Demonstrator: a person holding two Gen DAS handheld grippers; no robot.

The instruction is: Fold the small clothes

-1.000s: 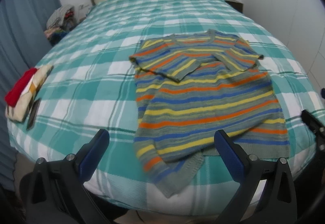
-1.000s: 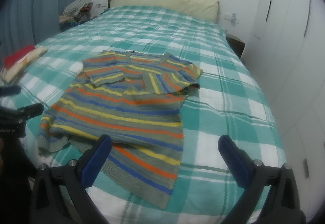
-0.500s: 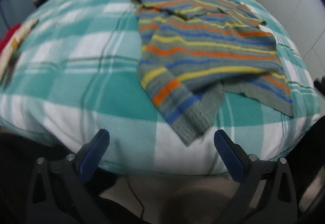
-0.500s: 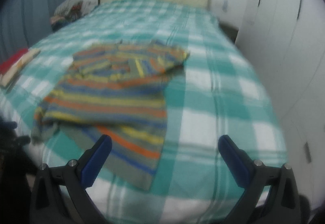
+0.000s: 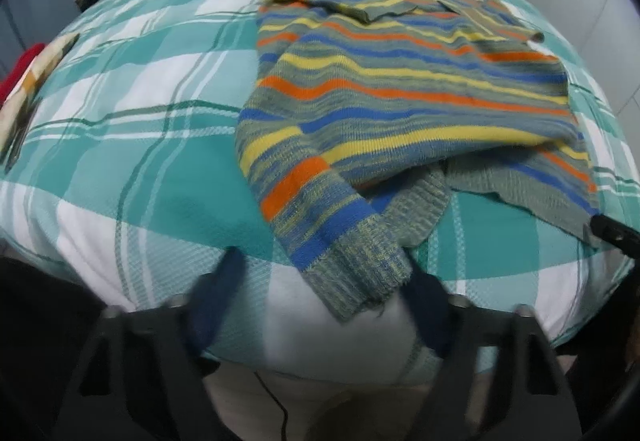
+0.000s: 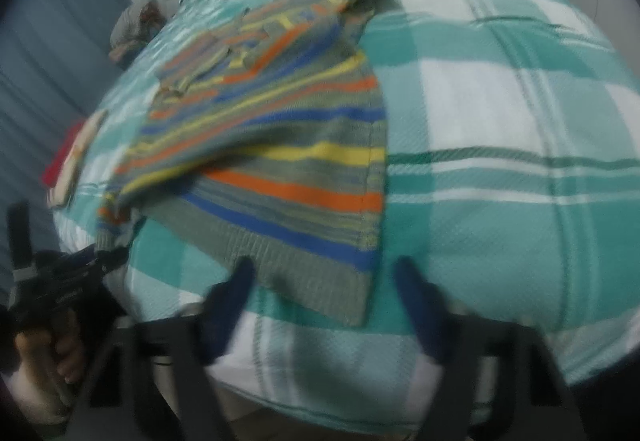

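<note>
Striped sweater point(image 5: 400, 113) lies partly folded at the near edge of the checked bed point(image 5: 132, 145), sleeve cuff point(image 5: 360, 265) hanging toward the edge. Left gripper point(image 5: 324, 281) spread wide, holding nothing, cuff between its fingers. Right gripper point(image 6: 324, 281) likewise unclenched, straddling the hem corner point(image 6: 340, 281). Risk: a pinch catches bedcover along with knit, or only one layer, dragging the fold askew.

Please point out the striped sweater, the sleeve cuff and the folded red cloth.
striped sweater point(image 5: 400, 81), left wrist view, middle of body.
sleeve cuff point(image 5: 360, 273), left wrist view, ribbed end.
folded red cloth point(image 5: 18, 71), left wrist view, red top.
</note>
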